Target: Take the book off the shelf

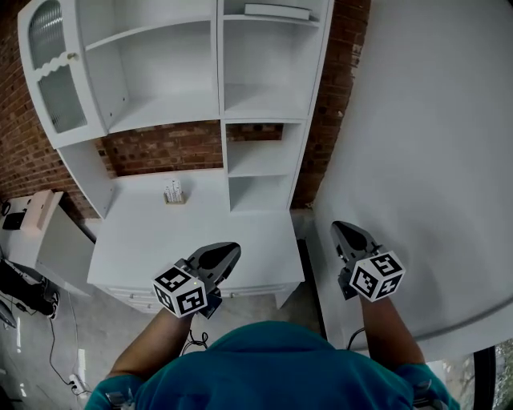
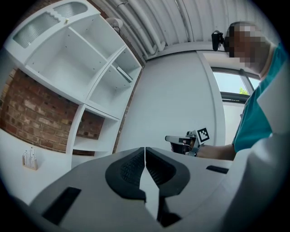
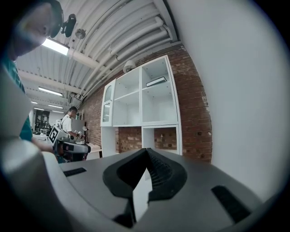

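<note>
Head view: person stands back from the white shelf unit (image 1: 220, 96), both arms out, nothing picked up yet. The book (image 1: 276, 11) lies flat on the top-right shelf board, well above the desk top (image 1: 200, 232) & well apart from both tools. Left gripper (image 1: 230, 250) is pressed together w/ nothing in it; its own view shows the jaws meeting at the tip. Right gripper (image 1: 341, 230) is likewise closed & empty.

Step in hand looks like the approach. Right gripper seems the better pick b/c it sits on the side of the book's column. Get close, raise it to shelf height, & spread the jaws before arriving, not at the book.

Since the book is flat, come in level w/ one jaw over the cover & one under the near edge. Can't tell from here if that edge overhangs the board; if not, prob. drag it fwd first w/ a jaw on the cover. Pinch deep so it doesn't droop or fan open, then bring the left gripper under it once it's clear.

Mind the centre divider. The small holder w/ white sticks (image 1: 174, 193) on the desk is off to the left, out of the path.
</note>
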{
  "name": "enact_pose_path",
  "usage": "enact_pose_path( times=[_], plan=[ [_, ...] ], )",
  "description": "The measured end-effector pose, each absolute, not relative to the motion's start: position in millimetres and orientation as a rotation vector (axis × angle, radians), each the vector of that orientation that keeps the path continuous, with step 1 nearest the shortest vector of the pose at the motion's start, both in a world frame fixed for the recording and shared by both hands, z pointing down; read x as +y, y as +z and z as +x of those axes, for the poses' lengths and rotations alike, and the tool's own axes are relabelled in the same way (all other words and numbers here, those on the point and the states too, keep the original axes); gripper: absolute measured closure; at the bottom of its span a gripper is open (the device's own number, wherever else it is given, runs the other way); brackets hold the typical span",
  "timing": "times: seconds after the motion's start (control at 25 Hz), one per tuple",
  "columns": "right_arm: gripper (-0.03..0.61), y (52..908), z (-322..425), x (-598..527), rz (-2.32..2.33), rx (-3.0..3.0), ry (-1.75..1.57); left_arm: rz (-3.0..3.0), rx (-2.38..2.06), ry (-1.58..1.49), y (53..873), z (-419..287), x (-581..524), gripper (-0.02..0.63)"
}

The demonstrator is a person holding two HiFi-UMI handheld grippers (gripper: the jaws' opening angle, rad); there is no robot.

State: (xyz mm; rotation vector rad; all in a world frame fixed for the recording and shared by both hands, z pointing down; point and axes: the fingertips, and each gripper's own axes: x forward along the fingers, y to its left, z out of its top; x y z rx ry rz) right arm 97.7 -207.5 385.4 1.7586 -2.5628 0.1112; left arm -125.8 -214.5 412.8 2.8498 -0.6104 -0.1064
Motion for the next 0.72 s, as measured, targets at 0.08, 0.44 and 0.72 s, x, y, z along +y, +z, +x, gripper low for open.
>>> enact_pose_path(
  times=[0.08,0.44,0.72],
  plan=[
    [0.557,388,105,-220,1.748,-2.576,0.113,2.844,-0.623,-0.095,416,-119,-223,0.592],
    [0.557,385,145,-303,1.581,-2.731,0.063,2.828,-0.831,-0.081,418,-79,-265,0.592],
    [0.557,364,159,-384,1.382,-2.832,-0.009,2.736,-1.030,-0.174,405,-43,-305,0.592]
  ],
)
